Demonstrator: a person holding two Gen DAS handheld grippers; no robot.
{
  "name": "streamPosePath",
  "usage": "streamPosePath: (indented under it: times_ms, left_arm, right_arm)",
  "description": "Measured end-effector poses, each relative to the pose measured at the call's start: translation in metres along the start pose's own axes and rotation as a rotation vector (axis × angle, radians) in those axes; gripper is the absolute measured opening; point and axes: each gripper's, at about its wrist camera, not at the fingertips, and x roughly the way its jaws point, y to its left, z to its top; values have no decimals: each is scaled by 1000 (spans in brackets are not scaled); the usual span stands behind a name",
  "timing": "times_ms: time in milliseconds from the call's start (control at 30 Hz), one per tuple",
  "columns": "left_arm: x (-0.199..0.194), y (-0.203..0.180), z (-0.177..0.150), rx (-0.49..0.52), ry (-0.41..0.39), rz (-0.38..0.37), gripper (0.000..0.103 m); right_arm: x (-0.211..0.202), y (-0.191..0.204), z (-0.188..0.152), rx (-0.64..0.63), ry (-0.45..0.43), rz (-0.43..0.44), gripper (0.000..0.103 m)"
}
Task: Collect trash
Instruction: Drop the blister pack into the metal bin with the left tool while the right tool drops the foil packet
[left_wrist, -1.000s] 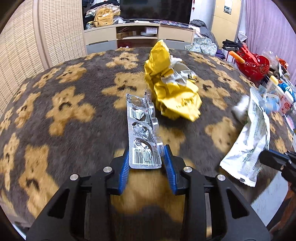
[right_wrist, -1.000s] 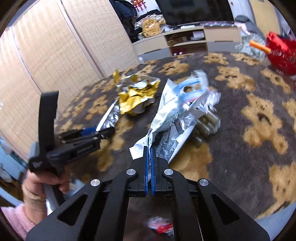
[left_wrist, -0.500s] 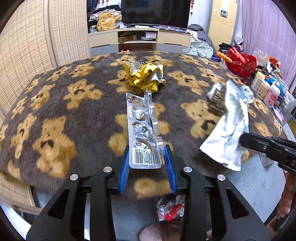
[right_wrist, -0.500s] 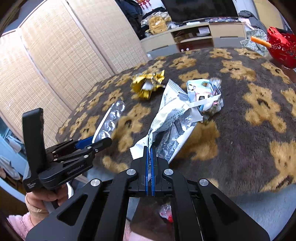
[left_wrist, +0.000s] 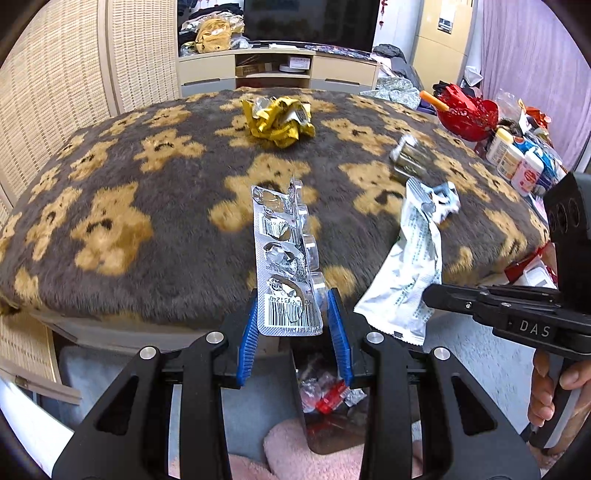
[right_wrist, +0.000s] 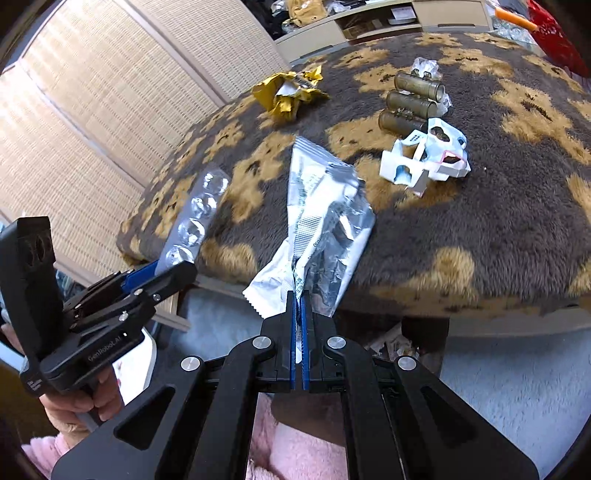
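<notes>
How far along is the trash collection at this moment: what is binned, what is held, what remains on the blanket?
Done: some wrappers already lie in the bin below the table edge. In hand: the left tongs grip an empty blister pack, and the right tongs pinch a silver foil pouch; neither is dropped yet. Left on the blanket: the yellow crumpled wrapper, the brown vials and the white torn carton.
</notes>
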Motion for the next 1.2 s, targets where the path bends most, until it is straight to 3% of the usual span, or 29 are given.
streamPosePath:
  times_ms: [567, 1200]
  left_arm:
    - [-8, -21, -69, -7, 68, -55, 34]
    - [70, -44, -139, -16, 281, -139, 34]
  right_arm:
    - [-1, -10, -68, 0, 73, -92, 4]
    - [40, -60, -104, 81, 178, -228, 4]
